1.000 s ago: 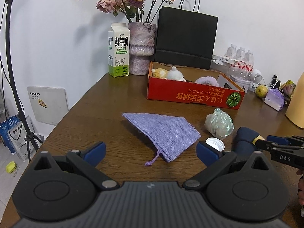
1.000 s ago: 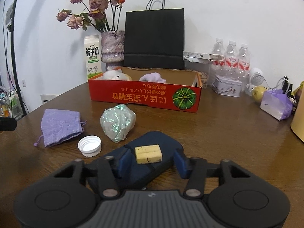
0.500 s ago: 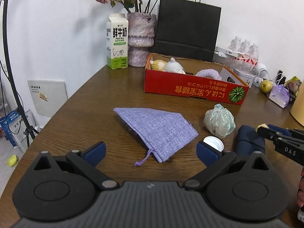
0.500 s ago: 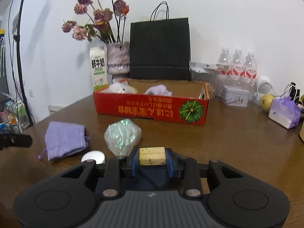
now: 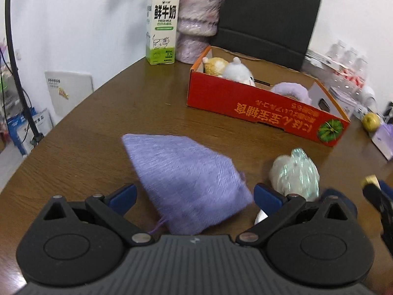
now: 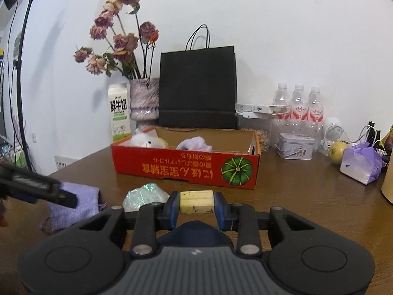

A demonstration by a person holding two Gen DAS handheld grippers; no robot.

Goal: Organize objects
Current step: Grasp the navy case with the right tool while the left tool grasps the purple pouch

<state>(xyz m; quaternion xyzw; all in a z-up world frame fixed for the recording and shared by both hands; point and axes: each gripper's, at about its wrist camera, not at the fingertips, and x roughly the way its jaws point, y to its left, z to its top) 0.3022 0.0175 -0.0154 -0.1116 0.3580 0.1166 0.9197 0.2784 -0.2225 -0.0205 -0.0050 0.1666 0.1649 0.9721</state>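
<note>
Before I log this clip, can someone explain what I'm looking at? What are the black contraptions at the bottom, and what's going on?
Those are two hand-held grippers, one per hand, each carrying a fisheye camera looking along its fingers. The left view shows the open left gripper over a purple pouch on the wooden table. The right view shows the right gripper clamping a small yellow block in front of a red cardboard box holding plush toys. A shiny wrapped bundle lies nearby; a milk carton stands behind.
</note>
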